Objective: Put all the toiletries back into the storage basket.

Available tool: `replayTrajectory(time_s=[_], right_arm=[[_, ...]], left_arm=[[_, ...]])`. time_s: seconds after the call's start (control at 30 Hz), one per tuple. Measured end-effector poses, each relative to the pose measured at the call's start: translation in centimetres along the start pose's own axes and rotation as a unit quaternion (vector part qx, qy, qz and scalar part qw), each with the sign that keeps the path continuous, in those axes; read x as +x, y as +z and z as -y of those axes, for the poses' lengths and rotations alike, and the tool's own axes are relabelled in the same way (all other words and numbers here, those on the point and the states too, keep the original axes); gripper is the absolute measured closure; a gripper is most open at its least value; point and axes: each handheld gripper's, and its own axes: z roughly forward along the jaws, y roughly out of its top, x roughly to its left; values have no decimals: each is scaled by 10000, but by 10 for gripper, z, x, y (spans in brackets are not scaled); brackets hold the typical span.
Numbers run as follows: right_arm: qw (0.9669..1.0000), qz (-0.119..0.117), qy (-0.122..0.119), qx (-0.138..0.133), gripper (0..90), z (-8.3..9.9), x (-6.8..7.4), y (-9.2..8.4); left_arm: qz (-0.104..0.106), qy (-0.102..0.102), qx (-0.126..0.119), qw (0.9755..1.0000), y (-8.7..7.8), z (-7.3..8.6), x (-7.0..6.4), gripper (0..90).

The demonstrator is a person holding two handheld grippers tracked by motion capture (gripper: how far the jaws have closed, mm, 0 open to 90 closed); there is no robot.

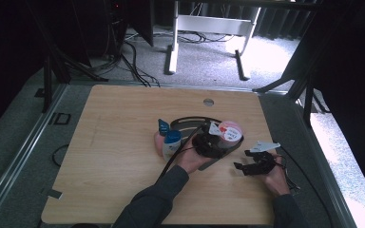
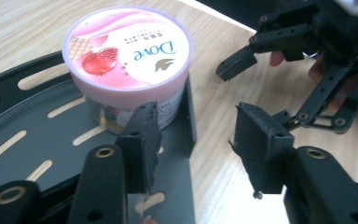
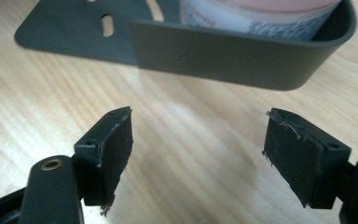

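Ice-cream cup (image 2: 127,70) sits in the dark tray (image 2: 37,140), ahead of the left gripper (image 2: 200,149) jaws, half-open, empty. Right gripper (image 3: 198,163) jaws wide, empty, short of the tray; nothing gripped yet.

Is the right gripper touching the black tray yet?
Apart. The right gripper view shows bare wood between the right gripper and the tray.

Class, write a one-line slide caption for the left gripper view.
Open left gripper beside a pink-lidded Dove ice-cream tub standing in a slotted black tray.
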Motion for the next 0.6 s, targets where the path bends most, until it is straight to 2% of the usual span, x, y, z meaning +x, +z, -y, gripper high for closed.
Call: replayTrajectory(time_s=[0.1, 0.2, 0.33, 0.6], right_arm=[[9999, 34, -59, 83, 227, 5, 4, 1], [10000, 29, -6, 45, 227, 9, 6, 1], [10000, -6, -26, 33, 217, 12, 10, 1], [10000, 21, 13, -33, 204, 16, 13, 2]], left_arm=[[45, 80, 11, 10000, -7, -2, -4, 506], [103, 113, -28, 9999, -13, -3, -7, 505], [136, 205, 97, 9997, -18, -4, -7, 519], [264, 270, 66, 9993, -34, -3, -7, 527]])
